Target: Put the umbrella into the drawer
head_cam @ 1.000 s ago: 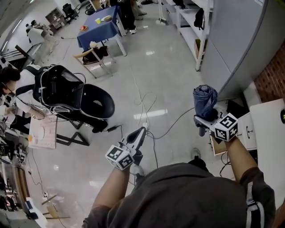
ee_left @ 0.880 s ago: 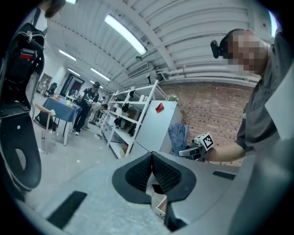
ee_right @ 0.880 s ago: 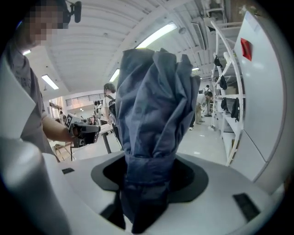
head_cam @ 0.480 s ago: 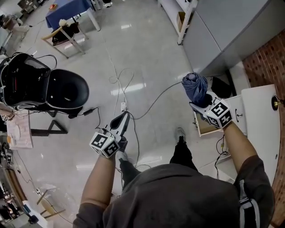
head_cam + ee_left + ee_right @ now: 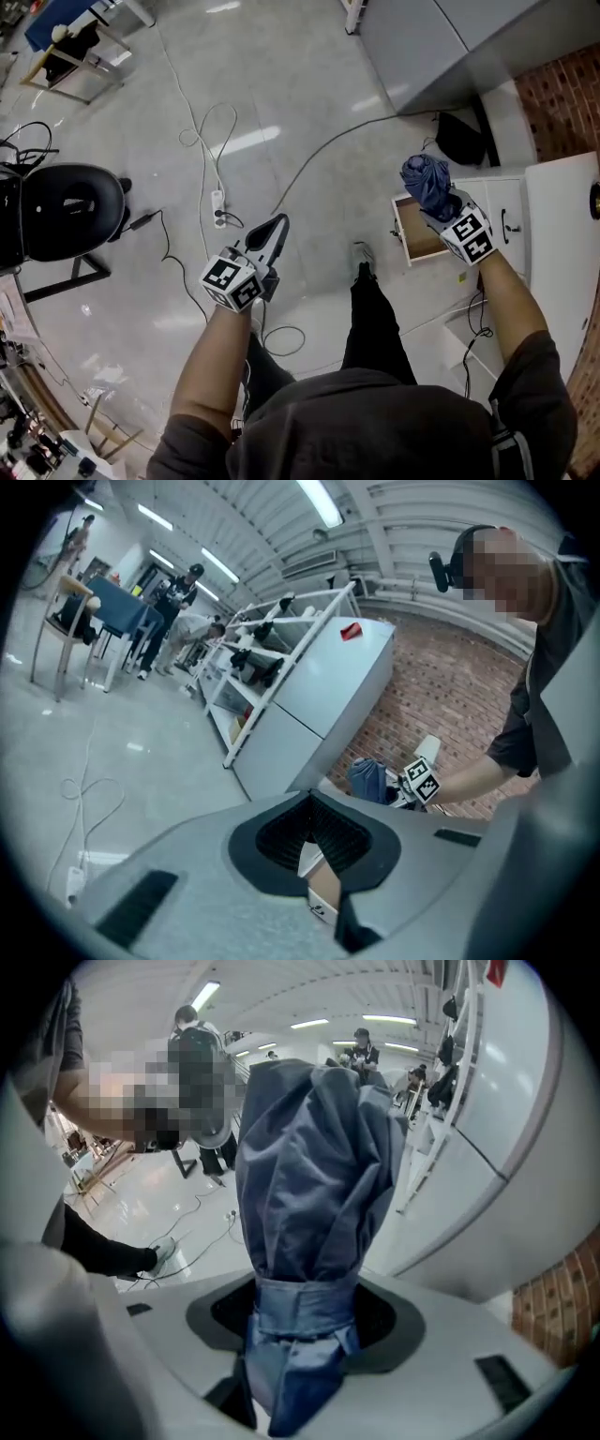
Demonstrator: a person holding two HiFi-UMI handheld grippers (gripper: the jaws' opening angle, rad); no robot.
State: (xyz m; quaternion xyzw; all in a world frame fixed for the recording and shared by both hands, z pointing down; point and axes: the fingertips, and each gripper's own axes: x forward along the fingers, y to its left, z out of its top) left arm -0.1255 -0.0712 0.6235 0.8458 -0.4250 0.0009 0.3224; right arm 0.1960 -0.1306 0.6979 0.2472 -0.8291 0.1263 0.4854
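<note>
Pinches the folded umbrella [image 5: 427, 183] by its strapped end in the right gripper [image 5: 441, 212], canopy pointing away, over the open drawer [image 5: 398, 228] edge (probably lined up for lowering in). Carries the left gripper [image 5: 275, 230] pressed together, empty, well aside.

- Head view: on the person's head, pointing steeply down at the floor [image 5: 281, 112]. Mid range; left gripper [image 5: 277, 225], right gripper [image 5: 441, 211] and drawer [image 5: 412, 239] all in frame.
- Left gripper view: looks along its own jaws, roughly level, toward the grey cabinet [image 5: 319, 705]. Shares the right gripper and umbrella [image 5: 367, 780] with head view.
- Right gripper view: very close, the umbrella fills the centre. Shares the shoe [image 5: 164, 1258] and floor with head view.
</note>
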